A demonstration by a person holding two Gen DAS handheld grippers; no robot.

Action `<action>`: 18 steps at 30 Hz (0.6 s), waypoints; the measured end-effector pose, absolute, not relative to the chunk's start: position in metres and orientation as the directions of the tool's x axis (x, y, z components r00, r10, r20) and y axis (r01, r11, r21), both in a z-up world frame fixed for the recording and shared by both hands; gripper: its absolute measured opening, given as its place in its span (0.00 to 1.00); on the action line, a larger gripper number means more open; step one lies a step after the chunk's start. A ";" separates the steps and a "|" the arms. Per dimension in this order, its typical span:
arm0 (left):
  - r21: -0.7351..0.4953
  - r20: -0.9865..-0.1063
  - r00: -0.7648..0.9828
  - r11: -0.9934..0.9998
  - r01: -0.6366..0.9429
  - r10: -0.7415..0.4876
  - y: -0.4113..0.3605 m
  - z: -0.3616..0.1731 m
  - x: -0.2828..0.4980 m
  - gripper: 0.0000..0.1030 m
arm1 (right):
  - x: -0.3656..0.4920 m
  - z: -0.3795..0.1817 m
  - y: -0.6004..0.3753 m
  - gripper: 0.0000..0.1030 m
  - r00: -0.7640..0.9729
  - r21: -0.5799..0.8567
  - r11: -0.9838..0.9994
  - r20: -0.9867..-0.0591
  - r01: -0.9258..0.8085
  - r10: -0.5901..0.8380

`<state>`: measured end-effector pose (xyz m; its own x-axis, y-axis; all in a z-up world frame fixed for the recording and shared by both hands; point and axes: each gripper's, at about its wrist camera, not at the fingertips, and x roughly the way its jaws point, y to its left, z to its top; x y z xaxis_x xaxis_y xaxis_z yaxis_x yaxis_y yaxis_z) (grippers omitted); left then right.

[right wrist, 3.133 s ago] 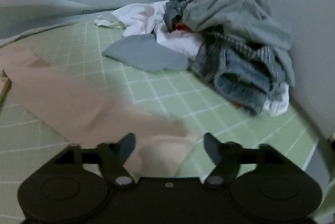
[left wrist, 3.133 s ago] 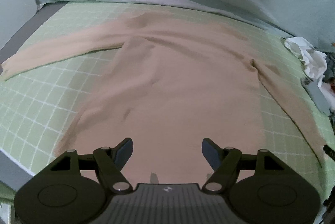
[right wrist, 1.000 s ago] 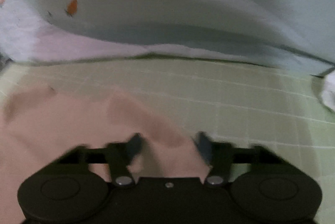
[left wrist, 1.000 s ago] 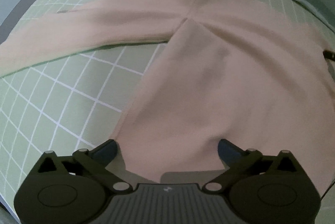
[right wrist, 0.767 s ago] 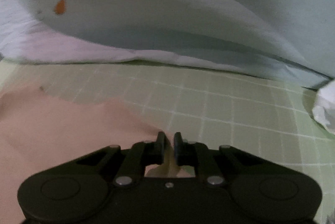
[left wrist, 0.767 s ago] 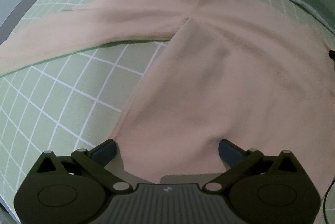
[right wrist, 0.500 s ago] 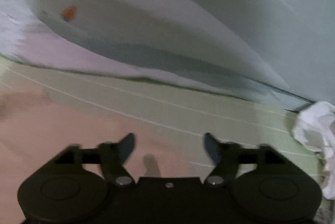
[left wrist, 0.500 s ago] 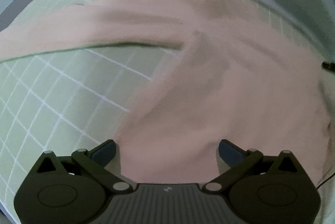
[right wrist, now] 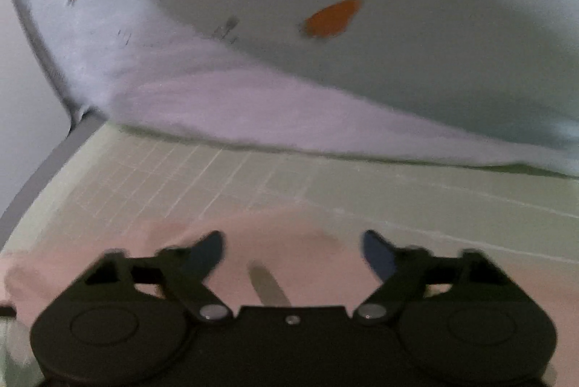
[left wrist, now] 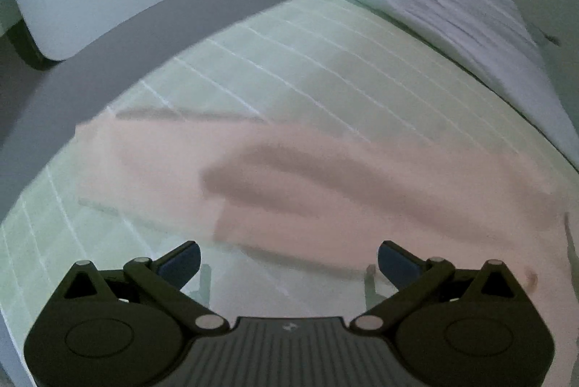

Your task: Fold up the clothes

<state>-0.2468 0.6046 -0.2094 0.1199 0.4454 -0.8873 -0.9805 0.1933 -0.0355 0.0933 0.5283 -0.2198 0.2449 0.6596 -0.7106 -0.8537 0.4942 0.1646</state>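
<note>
The green checked sheet (left wrist: 325, 68) carries the peach garment (left wrist: 325, 191). Only the right view shows the quilt's orange carrot print (right wrist: 331, 17). Left gripper (left wrist: 288, 258) and right gripper (right wrist: 291, 251) hover spread above the garment.

Left claw (left wrist: 288, 258): jaws spread wide, nothing between them; blue-padded fingertips (left wrist: 181, 258) well apart; linkage arms splayed outward to both sides; body level, pointing forward and down; image sharp on claw itself. Right claw (right wrist: 291, 251): jaws likewise spread wide, gap clear, nothing gripped; blue fingertips (right wrist: 376, 251) smeared by motion blur; black body level, low in frame; pose otherwise mirrors left.
</note>
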 end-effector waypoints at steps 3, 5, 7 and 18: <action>-0.022 -0.889 0.115 0.208 -0.978 0.443 0.625 -0.217 -0.248 1.00 | 0.088 -0.233 0.559 0.44 0.202 0.140 0.451 -0.753 -0.881 0.627; 0.000 -0.897 0.103 0.232 -0.973 0.429 0.633 -0.224 -0.247 1.00 | 0.081 -0.233 0.566 0.24 0.246 0.068 0.448 -0.757 -0.892 0.606; 0.022 -0.905 0.086 0.247 -0.969 0.416 0.638 -0.231 -0.248 1.00 | 0.081 -0.233 0.571 0.04 0.295 0.019 0.472 -0.759 -0.882 0.581; -0.022 -0.889 0.164 0.319 -0.948 0.427 0.650 -0.232 -0.262 1.00 | 0.084 -0.232 0.613 0.02 0.447 -0.150 0.533 -0.750 -0.833 0.488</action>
